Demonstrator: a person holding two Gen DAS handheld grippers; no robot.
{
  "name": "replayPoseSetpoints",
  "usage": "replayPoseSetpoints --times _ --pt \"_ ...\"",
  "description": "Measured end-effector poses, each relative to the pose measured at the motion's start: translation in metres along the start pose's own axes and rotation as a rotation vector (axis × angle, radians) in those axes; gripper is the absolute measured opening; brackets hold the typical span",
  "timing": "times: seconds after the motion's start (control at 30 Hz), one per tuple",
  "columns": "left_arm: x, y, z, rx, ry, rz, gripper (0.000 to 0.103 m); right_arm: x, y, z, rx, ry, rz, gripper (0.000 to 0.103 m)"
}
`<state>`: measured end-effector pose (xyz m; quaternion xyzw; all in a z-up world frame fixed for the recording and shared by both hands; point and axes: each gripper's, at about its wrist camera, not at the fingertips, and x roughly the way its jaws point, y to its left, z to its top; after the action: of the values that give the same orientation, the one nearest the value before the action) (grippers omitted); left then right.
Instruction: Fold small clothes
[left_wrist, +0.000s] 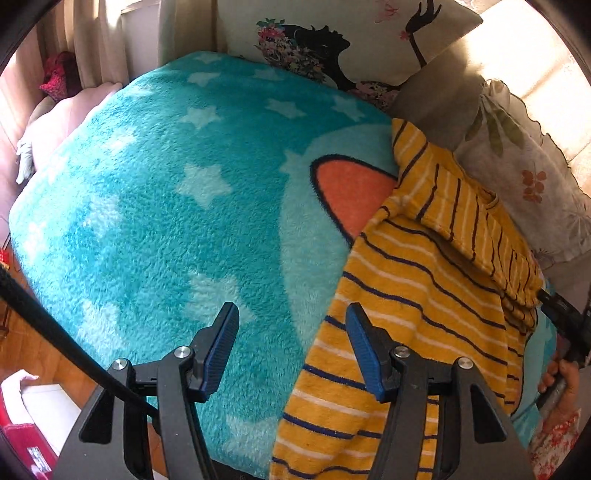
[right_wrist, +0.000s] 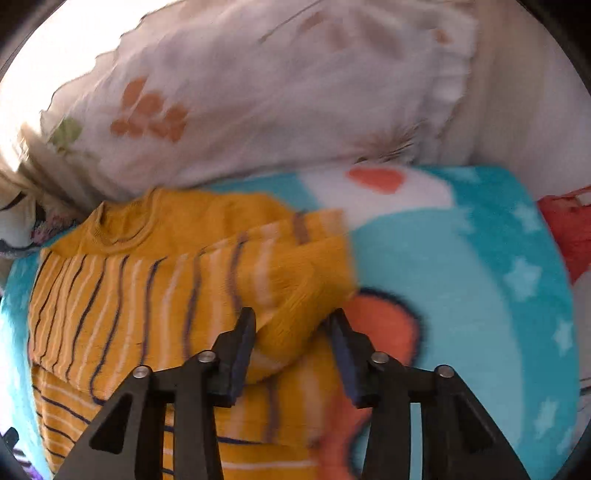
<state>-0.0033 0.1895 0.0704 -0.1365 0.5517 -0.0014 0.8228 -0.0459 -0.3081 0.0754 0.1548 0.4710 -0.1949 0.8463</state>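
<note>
A: Where was the striped sweater (right_wrist: 155, 280) found at that moment?

B: It was laid flat on the turquoise star blanket (left_wrist: 147, 206), towards the bed's pillow edge, with its collar turned to the floral pillow (right_wrist: 258, 92). One sleeve (right_wrist: 295, 280) had been brought across the chest, which reads as the first fold of the task.

A: And how was the right hand-held gripper (right_wrist: 291, 325) set?

B: It was seen partly spread, with the sleeve's ribbed cuff lying loose between the jaws. The pads were not pressed on the knit, so nothing was judged to be held. The picture was blurred, though, so contact at the right pad could not be ruled out entirely.

A: The left hand-held gripper (left_wrist: 291, 325)?

B: It was held about half spread and empty, above the blanket at the sweater's side edge, its right finger over the fabric and its left over bare blanket. That position was probably chosen so that the near side or the other sleeve could be taken next.

A: How far along was the fold judged to be?

B: Early. Only one sleeve was folded in; the body was left at full length.
</note>
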Motion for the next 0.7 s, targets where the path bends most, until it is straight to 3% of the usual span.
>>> replayPoseSetpoints --times 0.17,0.3,0.4,0.5,0.57,0.7 --pt "0.009 0.002 -0.014 -0.03 0.027 0.028 0.06 -0.015 -0.018 -0.021 0.027 0.061 0.137 0.046" --pt "0.014 0.002 -0.024 -0.043 0.038 0.049 0.06 -0.02 0.002 -0.05 -0.059 0.132 0.289 0.046" --pt "0.016 -0.005 -0.029 -0.016 0.038 0.07 0.06 -0.014 0.027 -0.067 -0.165 0.144 0.222 0.046" --pt "0.018 -0.012 -0.03 0.057 0.033 0.091 0.063 -0.013 0.025 -0.079 -0.142 0.13 0.142 0.049" --pt "0.023 -0.014 -0.029 0.102 0.04 0.095 0.07 -0.015 0.018 -0.085 -0.108 0.12 0.114 0.062" --pt "0.043 -0.022 -0.017 0.182 0.084 0.02 0.07 -0.011 0.012 -0.094 -0.061 0.122 0.08 0.063"
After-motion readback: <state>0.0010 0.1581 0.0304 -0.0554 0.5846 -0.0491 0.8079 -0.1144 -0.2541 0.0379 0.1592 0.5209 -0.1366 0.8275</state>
